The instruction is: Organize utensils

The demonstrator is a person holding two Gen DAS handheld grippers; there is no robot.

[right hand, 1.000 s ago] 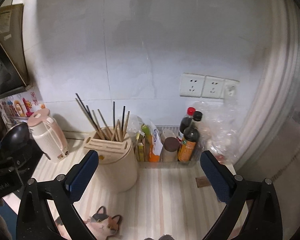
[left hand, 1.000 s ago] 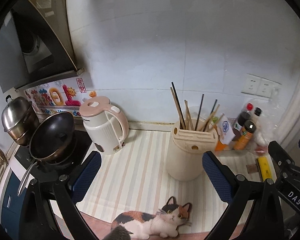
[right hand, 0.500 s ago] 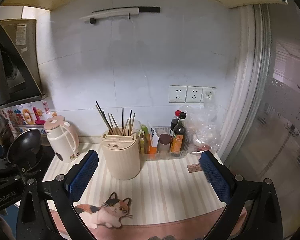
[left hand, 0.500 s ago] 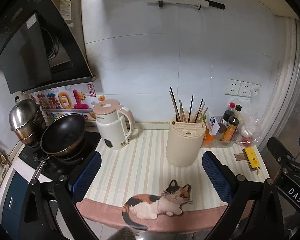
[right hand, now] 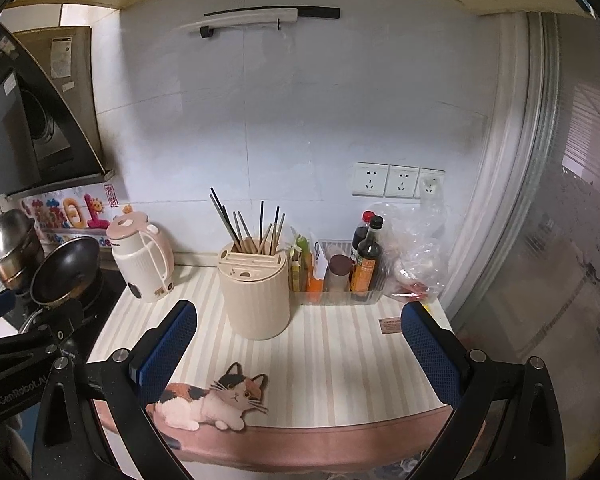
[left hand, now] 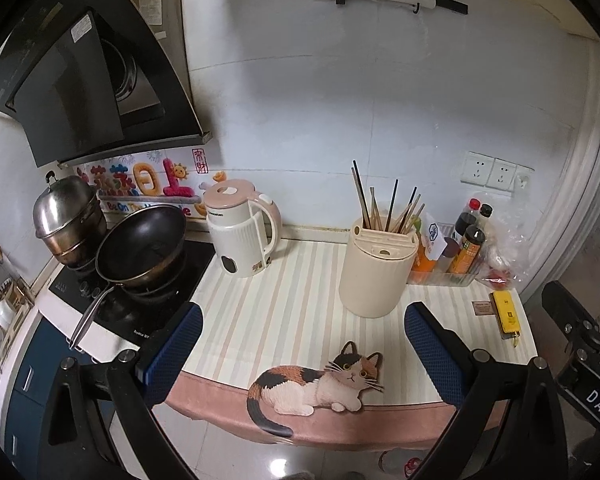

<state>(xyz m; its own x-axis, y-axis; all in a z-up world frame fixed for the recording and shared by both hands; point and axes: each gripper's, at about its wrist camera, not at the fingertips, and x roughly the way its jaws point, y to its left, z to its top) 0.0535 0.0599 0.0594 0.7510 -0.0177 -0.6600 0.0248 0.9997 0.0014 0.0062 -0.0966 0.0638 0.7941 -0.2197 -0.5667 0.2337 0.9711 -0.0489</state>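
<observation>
The chopsticks [left hand: 384, 210] stand bunched in the back slot of a cream ribbed utensil holder [left hand: 374, 272], leaning at different angles, dark ones mixed with pale wooden ones. The holder sits upright on the striped mat [left hand: 284, 312] that covers the bench [right hand: 308, 446], toward the wall and roughly midway across it. In the right wrist view the same holder [right hand: 256, 292] shows several narrow slots in its lid ahead of the chopsticks [right hand: 252, 226].

Just right of the holder, a clear tray [right hand: 340, 294] against the wall carries sauce bottles [right hand: 366, 258] and sachets, with a crumpled plastic bag [right hand: 414, 248] beside it. A yellow gadget [left hand: 506, 314] lies flat near the right edge of the mat, next to a small brown card [left hand: 482, 307]. Left of the holder, well apart, stands a pink-and-white kettle [left hand: 242, 232], and beyond it a black wok [left hand: 142, 246] and a steel pot [left hand: 68, 212] rest on the stove under the range hood [left hand: 88, 80]. A cat picture [left hand: 320, 384] is printed on the mat's front edge.

The left claw [left hand: 300, 354] hangs over the front edge of the bench, its blue-padded fingers wide apart and holding nothing. The right claw [right hand: 300, 354] hangs likewise in front of the bench, fingers spread wide and holding nothing. Neither touches the holder or the chopsticks. Wall sockets [right hand: 398, 180] sit above the bottles.
</observation>
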